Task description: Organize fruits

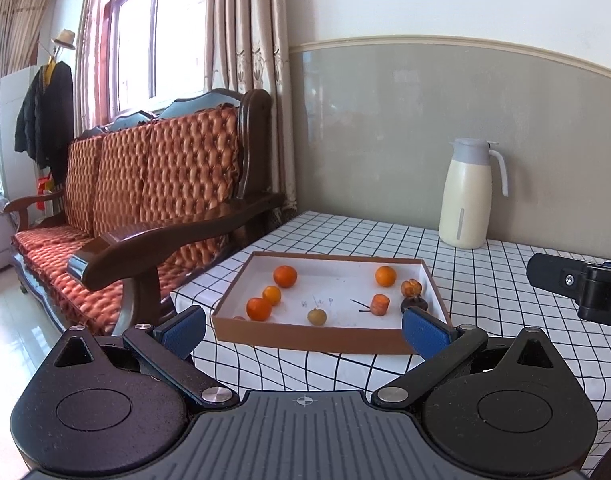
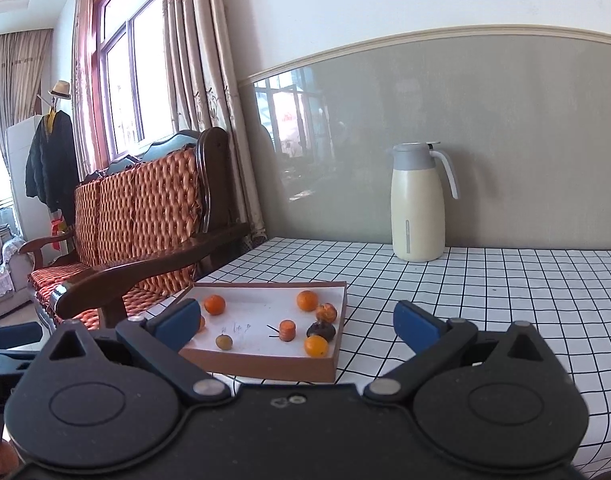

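Note:
A shallow brown box [image 1: 305, 336] with a white floor sits on the checked tablecloth and also shows in the right wrist view [image 2: 265, 366]. It holds several small oranges [image 1: 285, 276] [image 2: 215, 305], a yellowish round fruit [image 1: 317, 316] [image 2: 223, 342], a carrot-like orange piece [image 1: 379, 304] [image 2: 287, 330], a dark fruit [image 2: 321, 330] and a brownish fruit [image 1: 411, 288]. My left gripper [image 1: 303, 330] is open and empty, just before the box's near wall. My right gripper [image 2: 295, 326] is open and empty, near the box's right end.
A cream thermos jug [image 1: 469, 196] [image 2: 419, 204] stands at the back by the wall. A wooden sofa with orange cushions [image 1: 145, 208] stands left of the table. The right gripper's body [image 1: 585, 284] shows at the right edge of the left wrist view.

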